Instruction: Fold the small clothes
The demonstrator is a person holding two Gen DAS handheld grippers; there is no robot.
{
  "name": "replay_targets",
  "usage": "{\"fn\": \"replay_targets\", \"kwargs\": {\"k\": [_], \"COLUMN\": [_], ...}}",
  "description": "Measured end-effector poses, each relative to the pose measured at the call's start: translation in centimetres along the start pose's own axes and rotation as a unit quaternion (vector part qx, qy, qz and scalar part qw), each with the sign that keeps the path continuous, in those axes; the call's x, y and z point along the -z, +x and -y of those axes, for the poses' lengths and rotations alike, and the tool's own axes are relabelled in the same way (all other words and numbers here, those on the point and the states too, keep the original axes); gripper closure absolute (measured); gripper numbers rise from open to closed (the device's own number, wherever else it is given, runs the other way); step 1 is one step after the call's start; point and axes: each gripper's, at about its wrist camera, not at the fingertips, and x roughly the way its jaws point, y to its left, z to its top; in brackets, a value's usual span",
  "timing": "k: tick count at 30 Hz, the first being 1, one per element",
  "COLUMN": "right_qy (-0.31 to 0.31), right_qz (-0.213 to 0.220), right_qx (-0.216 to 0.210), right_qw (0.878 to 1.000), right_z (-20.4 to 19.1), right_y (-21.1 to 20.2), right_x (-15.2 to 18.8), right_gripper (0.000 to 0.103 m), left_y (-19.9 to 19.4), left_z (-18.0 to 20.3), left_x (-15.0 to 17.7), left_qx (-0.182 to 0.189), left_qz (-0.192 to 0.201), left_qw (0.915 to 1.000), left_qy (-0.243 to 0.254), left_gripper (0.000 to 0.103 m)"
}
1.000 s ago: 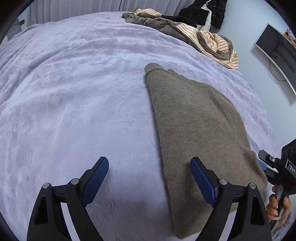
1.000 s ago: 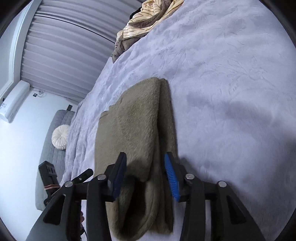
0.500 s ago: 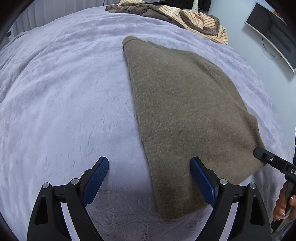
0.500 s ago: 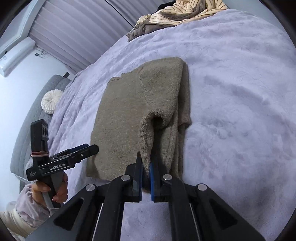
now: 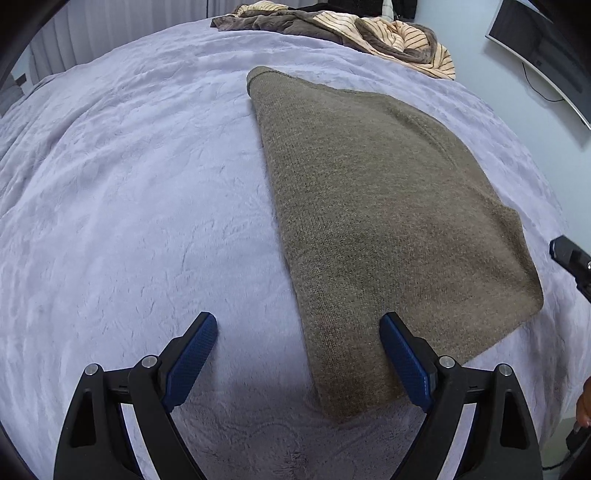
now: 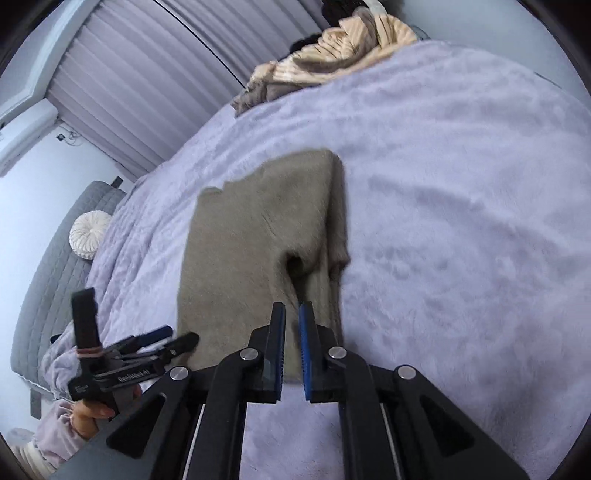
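An olive-brown knit sweater (image 5: 384,206) lies folded flat on the lavender bedspread (image 5: 129,184). My left gripper (image 5: 299,354) is open, its blue pads straddling the sweater's near left corner just above the bed. In the right wrist view the sweater (image 6: 255,236) lies ahead with a sleeve fold bunched at its right side. My right gripper (image 6: 291,317) hovers over the sweater's near edge, its jaws nearly closed with a narrow gap and nothing between them. The left gripper (image 6: 147,347) shows at lower left there.
A pile of striped cream and brown clothes (image 5: 354,33) lies at the bed's far edge. A monitor (image 5: 543,48) hangs on the right wall. A grey sofa with a round white cushion (image 6: 90,234) stands left of the bed. Curtains (image 6: 155,81) hang behind.
My right gripper closed from open around the sweater's fold, then lifted back off it with a small gap between the pads. The left gripper moved forward along the sweater's left edge.
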Motion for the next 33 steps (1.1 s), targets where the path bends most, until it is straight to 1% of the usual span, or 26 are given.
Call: {"fn": "replay_targets", "kwargs": {"k": [1, 3, 5, 6, 7, 8, 10, 15, 17, 20, 24, 29, 33], "right_qy": [-0.008, -0.029, -0.035, -0.025, -0.007, 0.019, 0.056, 0.055, 0.061, 0.065, 0.071, 0.09, 0.093], "right_qz": [-0.003, -0.015, -0.036, -0.052, -0.068, -0.073, -0.062, -0.058, -0.052, -0.046, -0.041, -0.042, -0.048], "right_qx": [-0.001, 0.013, 0.039, 0.062, 0.07, 0.053, 0.022, 0.012, 0.001, -0.002, 0.004, 0.004, 0.005], "right_qw": [1.0, 0.999, 0.998, 0.996, 0.995, 0.996, 0.996, 0.997, 0.997, 0.997, 0.997, 0.995, 0.994], "right_z": [-0.8, -2.0, -1.8, -0.9, 0.2, 1.3, 2.7, 2.8, 2.9, 3.0, 3.5, 4.6, 4.8], "right_y": [0.4, 1.8, 3.8, 5.0, 5.9, 6.3, 5.6, 3.7, 2.7, 1.4, 0.2, 0.0, 0.3], "right_x": [-0.3, -0.9, -1.1, -0.9, -0.6, -0.2, 0.6, 1.3, 1.5, 1.5, 1.4, 1.6, 1.6], "right_gripper": [0.094, 0.094, 0.094, 0.094, 0.101, 0.103, 0.103, 0.103, 0.099, 0.098, 0.097, 0.095, 0.094], "left_y": [0.0, -0.1, 0.0, 0.0, 0.0, 0.0, 0.0, 0.0, 0.0, 0.0, 0.0, 0.0, 0.1], "left_z": [0.0, 0.1, 0.2, 0.2, 0.1, 0.2, 0.2, 0.0, 0.0, 0.2, 0.3, 0.3, 0.2], "left_x": [0.0, -0.1, -0.1, -0.1, -0.1, -0.1, 0.0, 0.0, 0.0, 0.1, 0.1, 0.1, 0.0], "left_qx": [-0.001, -0.003, -0.005, -0.005, -0.004, -0.005, -0.006, -0.006, -0.008, -0.011, -0.012, -0.012, -0.013], "left_qz": [0.0, -0.002, -0.003, -0.004, -0.006, -0.006, -0.005, -0.005, -0.004, -0.003, -0.003, -0.004, -0.004], "left_qw": [1.0, 1.0, 0.9999, 0.9999, 0.9999, 0.9999, 0.9999, 0.9998, 0.9998, 0.9997, 0.9997, 0.9997, 0.9997], "left_qy": [-0.001, -0.005, -0.009, -0.011, -0.013, -0.013, -0.011, -0.017, -0.019, -0.02, -0.021, -0.021, -0.02], "left_gripper": [0.012, 0.012, 0.012, 0.012, 0.012, 0.012, 0.012, 0.012, 0.012, 0.012, 0.012, 0.012, 0.012]}}
